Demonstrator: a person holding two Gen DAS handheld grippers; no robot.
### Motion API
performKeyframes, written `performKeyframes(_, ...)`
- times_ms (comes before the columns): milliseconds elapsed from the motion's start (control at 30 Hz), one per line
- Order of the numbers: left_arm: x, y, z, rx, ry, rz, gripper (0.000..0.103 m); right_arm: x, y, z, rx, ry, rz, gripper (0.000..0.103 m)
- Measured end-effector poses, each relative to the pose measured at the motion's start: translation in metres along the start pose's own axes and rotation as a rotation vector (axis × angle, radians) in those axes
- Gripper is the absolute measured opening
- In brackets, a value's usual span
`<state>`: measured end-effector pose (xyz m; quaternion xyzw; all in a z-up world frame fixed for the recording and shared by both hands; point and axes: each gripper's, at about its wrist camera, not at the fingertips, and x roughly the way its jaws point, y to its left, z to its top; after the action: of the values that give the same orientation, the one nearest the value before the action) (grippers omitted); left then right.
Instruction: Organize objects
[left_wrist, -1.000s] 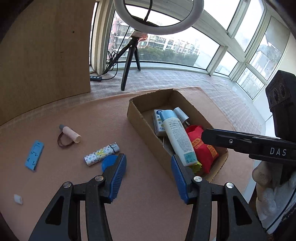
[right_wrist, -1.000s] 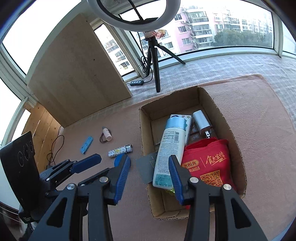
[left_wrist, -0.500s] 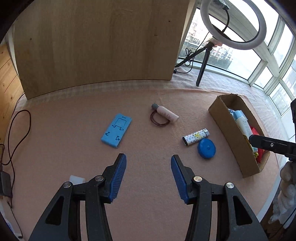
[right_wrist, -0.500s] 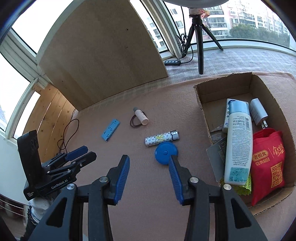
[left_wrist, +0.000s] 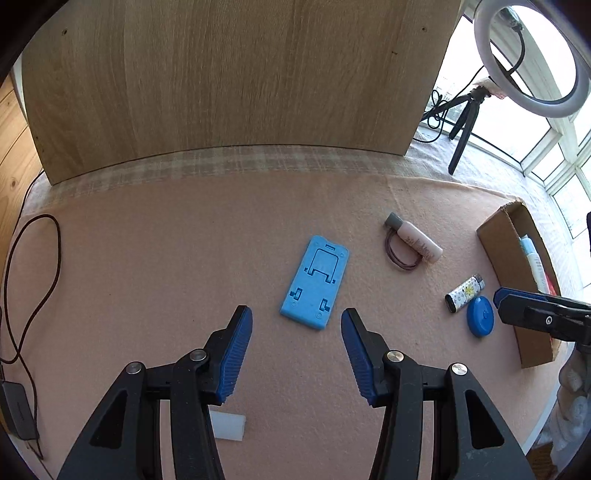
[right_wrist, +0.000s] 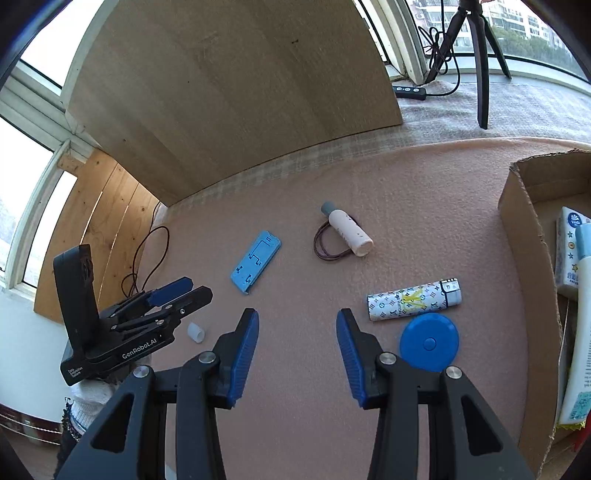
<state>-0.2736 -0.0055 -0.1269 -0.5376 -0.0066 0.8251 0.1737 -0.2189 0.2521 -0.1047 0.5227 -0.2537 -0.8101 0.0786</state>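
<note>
On the fuzzy pink felt (left_wrist: 147, 277), the left gripper (left_wrist: 296, 345) hangs with ribbed blue pads apart, empty, above a flat blue plastic stand (left_wrist: 316, 282). Further right lie a pale tube (left_wrist: 415, 242), a patterned lighter (right_wrist: 413, 299) and a round blue disc (right_wrist: 429, 341). The right gripper (right_wrist: 297, 341) is also released, empty. A cardboard box (right_wrist: 517, 236) stands rightmost.

I see a pink felt mat (left_wrist: 155, 280) spread over a checked cloth (left_wrist: 236, 162), with a tall wooden board (left_wrist: 229, 74) standing upright behind it. To the right of the board a ring light (left_wrist: 532, 55) sits on a black tripod (left_wrist: 461, 125) by the windows (right_wrist: 517, 22). A dark cable (left_wrist: 33, 266) loops along the mat's left edge.
</note>
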Motion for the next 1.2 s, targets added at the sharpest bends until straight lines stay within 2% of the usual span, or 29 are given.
performKeyframes(167, 0.023, 0.004, 0.022, -0.016, 0.028, -0.033, 0.054, 0.022, 0.005, 0.007, 0.04, 0.02, 0.015, 0.04)
performKeyframes(367, 0.054, 0.013, 0.044, -0.1, 0.08, -0.096, 0.054, 0.023, 0.002, 0.009, 0.072, 0.019, 0.02, 0.04)
performKeyframes(500, 0.068, 0.008, 0.048, -0.091, 0.114, -0.089, 0.052, 0.018, -0.002, 0.008, 0.072, 0.016, 0.009, 0.04)
performKeyframes(567, 0.069, 0.005, 0.047, -0.083, 0.107, -0.091, 0.052, 0.016, -0.005, 0.007, 0.072, 0.011, 0.003, 0.04)
performKeyframes(667, 0.068, -0.002, 0.04, -0.071, 0.12, -0.102, 0.043, 0.013, -0.01, 0.007, 0.074, 0.009, -0.003, 0.04)
performKeyframes(800, 0.066, -0.023, 0.024, -0.01, 0.122, -0.072, 0.031, 0.01, -0.017, 0.006, 0.078, 0.008, -0.004, 0.04)
performKeyframes(967, 0.059, -0.043, 0.002, 0.004, 0.088, -0.068, 0.029, 0.011, -0.024, 0.002, 0.083, 0.012, 0.0, 0.04)
performKeyframes(1033, 0.057, -0.049, -0.008, -0.008, 0.073, -0.08, 0.024, 0.011, -0.026, 0.0, 0.083, 0.018, 0.004, 0.04)
performKeyframes(1200, 0.047, -0.06, -0.034, -0.011, 0.059, -0.113, 0.024, 0.01, -0.027, -0.005, 0.083, 0.031, 0.026, 0.04)
